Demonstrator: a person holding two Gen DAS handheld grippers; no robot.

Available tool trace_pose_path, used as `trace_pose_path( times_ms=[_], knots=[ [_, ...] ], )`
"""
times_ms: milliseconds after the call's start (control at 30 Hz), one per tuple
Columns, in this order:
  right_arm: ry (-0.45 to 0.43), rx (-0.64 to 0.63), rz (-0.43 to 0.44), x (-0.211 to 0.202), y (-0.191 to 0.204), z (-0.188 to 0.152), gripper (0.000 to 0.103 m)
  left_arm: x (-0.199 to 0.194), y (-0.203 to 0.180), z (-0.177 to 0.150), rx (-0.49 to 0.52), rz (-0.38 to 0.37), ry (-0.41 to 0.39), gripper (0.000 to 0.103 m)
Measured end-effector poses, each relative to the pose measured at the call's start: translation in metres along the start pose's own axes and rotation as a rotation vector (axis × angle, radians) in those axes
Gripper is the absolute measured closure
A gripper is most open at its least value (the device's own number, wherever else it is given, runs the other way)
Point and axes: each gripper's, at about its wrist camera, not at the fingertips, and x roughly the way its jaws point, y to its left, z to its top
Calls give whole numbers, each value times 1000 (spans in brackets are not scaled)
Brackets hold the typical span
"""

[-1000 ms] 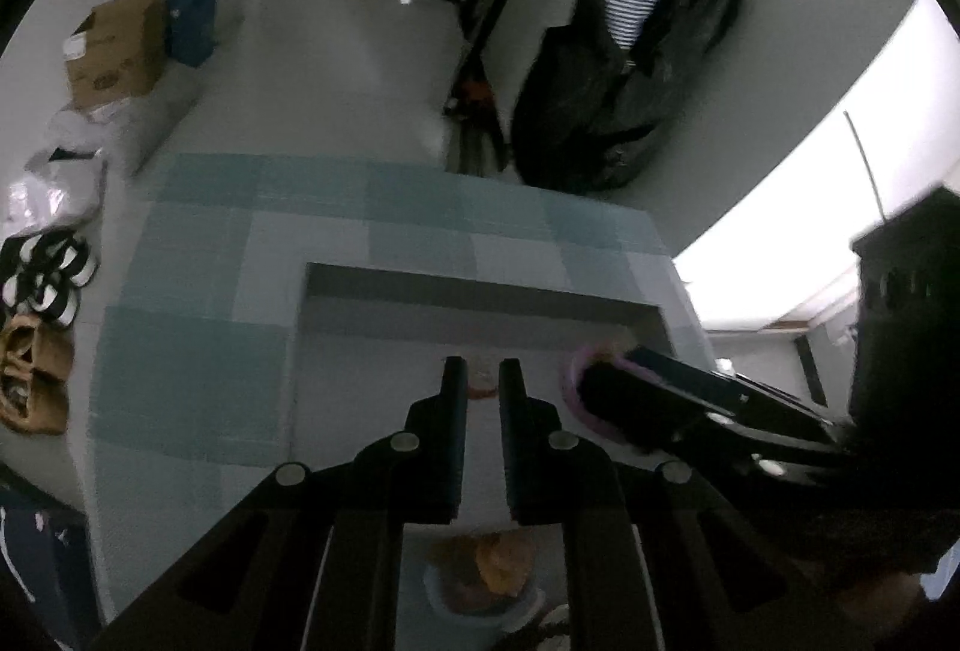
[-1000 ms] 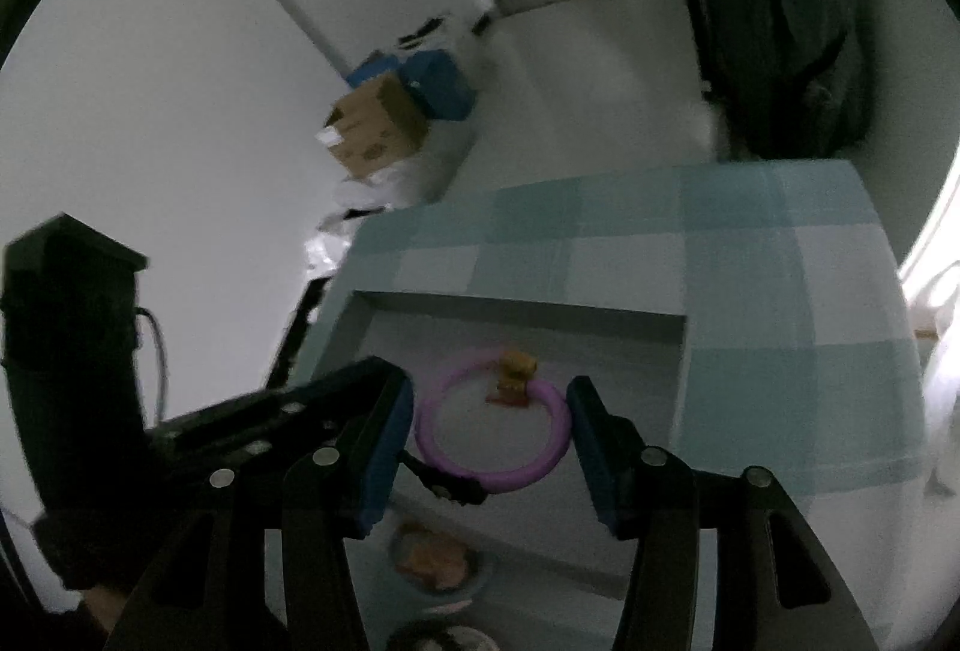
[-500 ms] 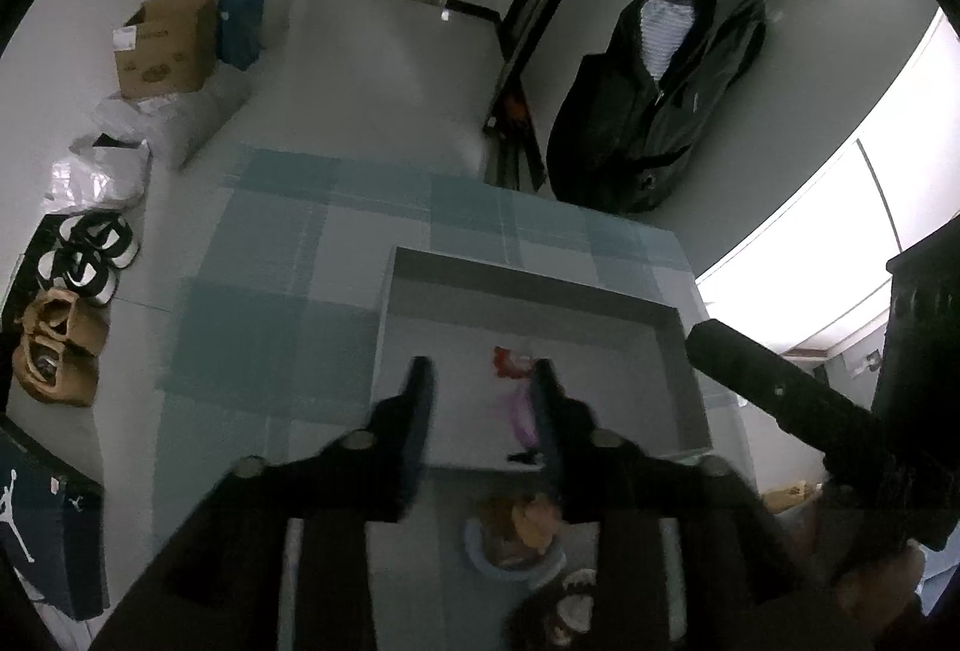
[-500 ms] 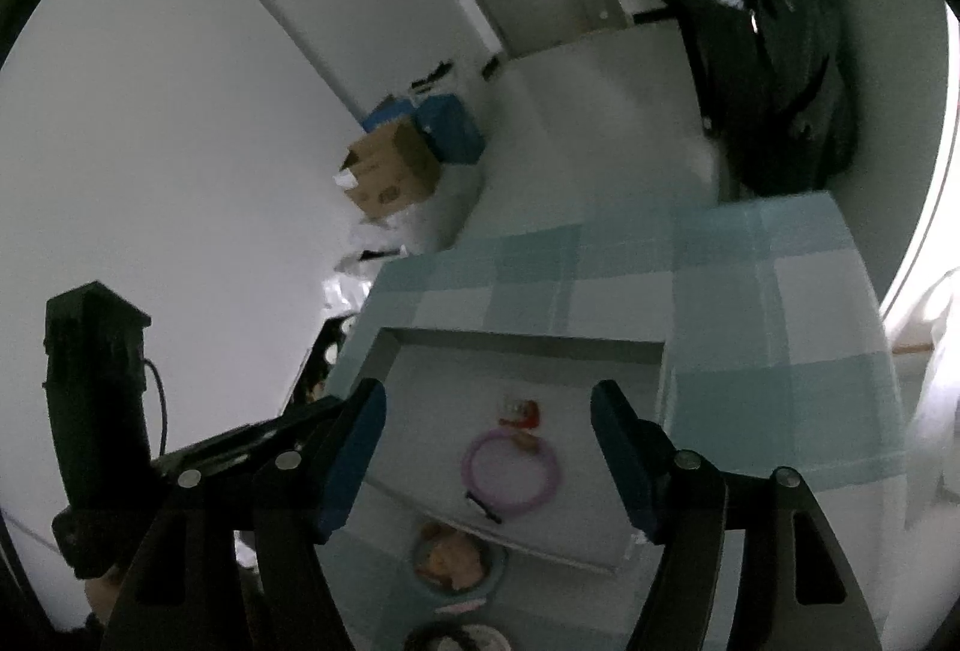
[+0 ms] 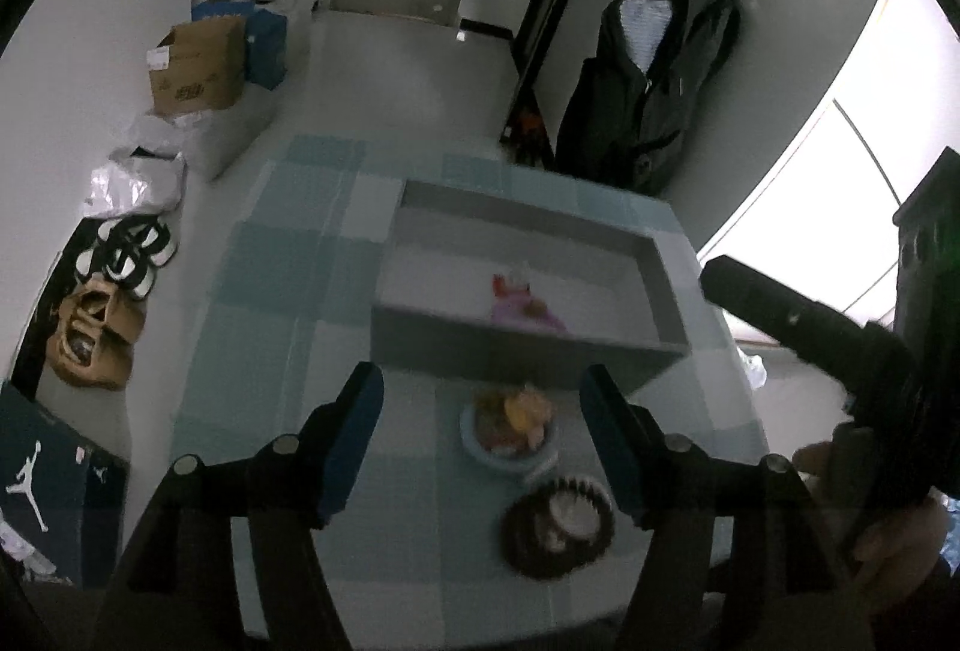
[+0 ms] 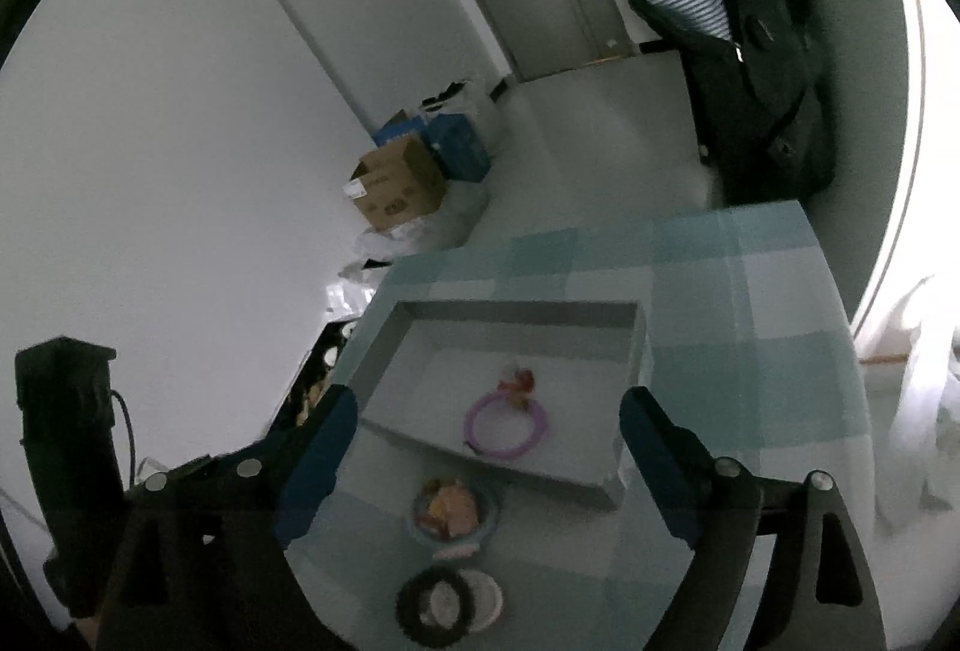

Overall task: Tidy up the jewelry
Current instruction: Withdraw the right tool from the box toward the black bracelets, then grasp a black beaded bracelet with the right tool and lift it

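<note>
Both tongs, left (image 5: 483, 399) and right (image 6: 486, 420), hover released above the tray (image 6: 627, 351).

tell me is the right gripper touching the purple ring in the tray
Apart. The right wrist view shows the right gripper open and raised well above the grey tray, while the purple ring lies flat on the tray floor with nothing gripping it.

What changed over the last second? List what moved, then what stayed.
Both grippers rose and pulled back from the tray. The left gripper, nearly shut over the tray before, opened wide. The right gripper, open around the pink ring, lifted away empty. The ring and small charm stayed in the tray; the bowl stayed put.
</note>
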Motion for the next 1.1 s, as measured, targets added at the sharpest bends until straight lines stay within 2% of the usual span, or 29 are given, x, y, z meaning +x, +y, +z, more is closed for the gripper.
trace_pose_path(
  times_ms=[200, 333, 467, 667, 900, 967, 1100],
  knots=[
    [9, -16, -5, -13, -1, -18, 7, -3, 4, -21, -38, 10, 31, 34],
    [64, -64, -6, -13, 3, -36, 7, 1, 16, -38, -115, 39, 30, 31],
    [128, -125, -5, -7, 12, -55, 7, 5, 23, -36, -149, 41, 39, 31],
    [192, -237, 0, 5, 35, -83, 7, -2, 31, -38, -168, 36, 8, 31],
    [239, -342, -65, 25, 52, -105, 9, -12, 46, -36, -180, 74, -33, 30],
    [236, -376, -112, 31, 56, -109, 12, -10, 53, -37, -200, 69, -27, 30],
    [243, -416, -143, 38, 63, -113, 25, -10, 58, -38, -218, 66, -18, 30]
  ],
)
